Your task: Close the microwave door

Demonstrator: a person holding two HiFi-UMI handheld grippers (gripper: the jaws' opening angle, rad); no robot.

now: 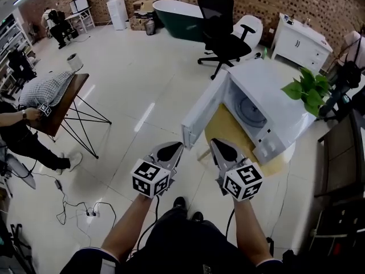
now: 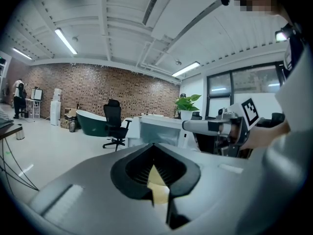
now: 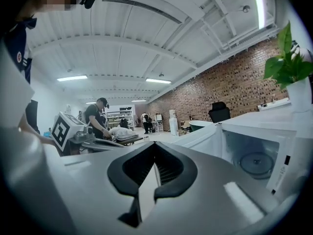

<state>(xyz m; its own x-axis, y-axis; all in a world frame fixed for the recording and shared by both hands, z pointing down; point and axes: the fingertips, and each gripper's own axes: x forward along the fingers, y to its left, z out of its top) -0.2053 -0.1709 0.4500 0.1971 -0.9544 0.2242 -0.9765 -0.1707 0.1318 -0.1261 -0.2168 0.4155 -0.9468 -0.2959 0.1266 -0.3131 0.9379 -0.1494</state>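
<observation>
The white microwave (image 1: 279, 116) stands on a small wooden table (image 1: 225, 131). Its door (image 1: 202, 116) is swung wide open to the left, and the glass turntable (image 1: 251, 113) shows inside. My left gripper (image 1: 174, 147) hangs in the air just below the door's free edge, shut and empty. Beside it, my right gripper (image 1: 219, 144) is also shut and empty, in front of the open cavity. Neither touches the microwave. In the right gripper view the cavity (image 3: 254, 155) and door (image 3: 200, 138) lie ahead to the right of my right gripper (image 3: 154, 145). The left gripper view shows my left gripper (image 2: 154, 146) facing the door (image 2: 156, 131).
A potted plant (image 1: 308, 87) sits on the microwave's far right corner. A black office chair (image 1: 222, 27) and a dark green bathtub (image 1: 177, 16) stand behind. A folding table (image 1: 65, 104) is at left with a person beside it. A dark cabinet (image 1: 342, 153) stands at right.
</observation>
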